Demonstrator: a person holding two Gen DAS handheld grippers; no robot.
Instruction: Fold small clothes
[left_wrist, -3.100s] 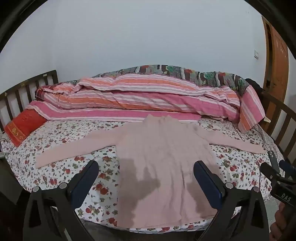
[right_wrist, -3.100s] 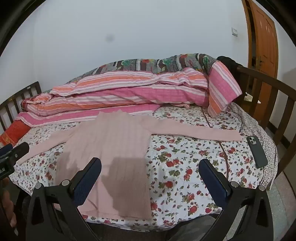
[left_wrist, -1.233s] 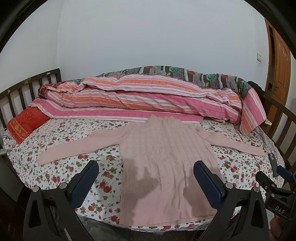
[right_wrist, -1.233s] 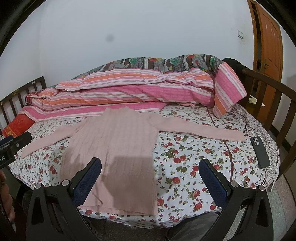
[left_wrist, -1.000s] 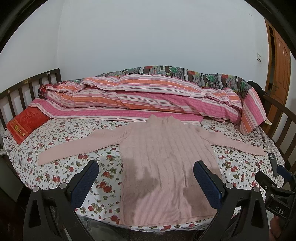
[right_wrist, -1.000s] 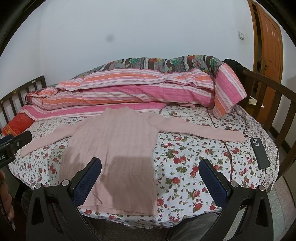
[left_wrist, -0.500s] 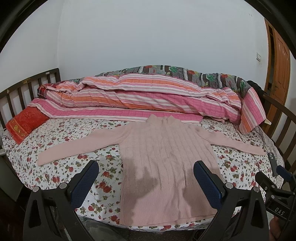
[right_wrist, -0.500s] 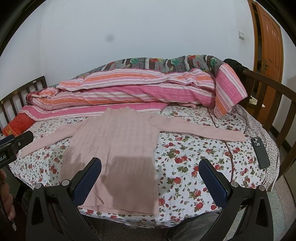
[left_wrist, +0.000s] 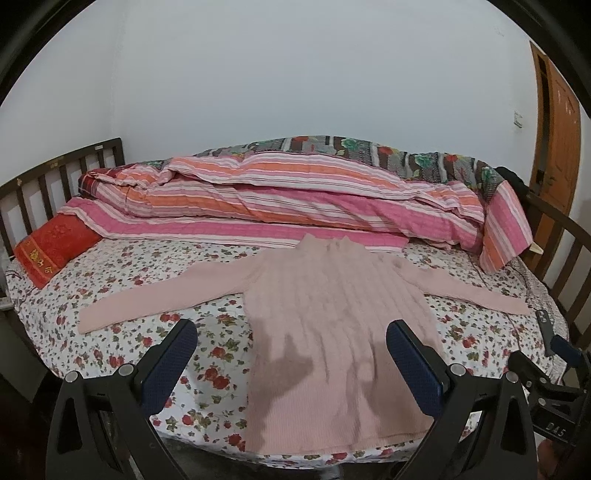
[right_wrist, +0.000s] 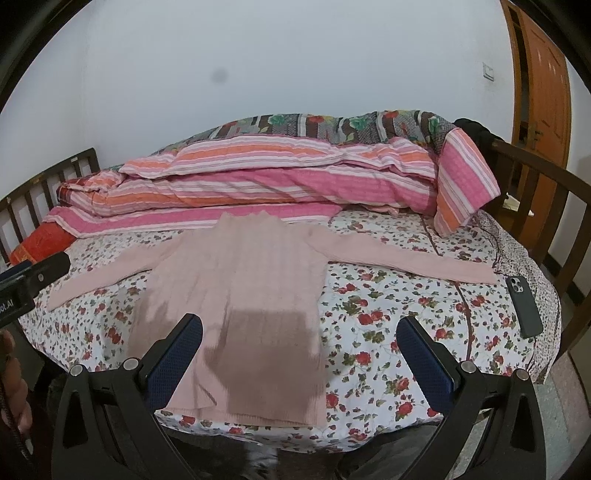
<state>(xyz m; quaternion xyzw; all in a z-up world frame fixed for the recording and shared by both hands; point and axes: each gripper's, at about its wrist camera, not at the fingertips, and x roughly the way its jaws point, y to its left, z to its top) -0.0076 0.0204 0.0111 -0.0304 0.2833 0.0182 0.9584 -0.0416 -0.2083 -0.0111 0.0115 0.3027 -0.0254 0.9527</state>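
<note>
Both looking from the near edge of the bed (left_wrist: 110, 354) toward the far wall: left wrist view centred on the sweater (left_wrist: 332, 325), right wrist view shifted toward the phone (right_wrist: 524, 306); sweater and quilt (right_wrist: 277, 181) shared.

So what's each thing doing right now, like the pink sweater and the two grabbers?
Pale pink ribbed knit sweater: flat on bed, sleeves spread, unfolded.
Left gripper: open, empty.
Right gripper: open, empty.
Striped pink-and-orange quilt: bunched along wall.
Dark phone: lying on the floral sheet.
Orange wooden door: cannot tell.
</note>
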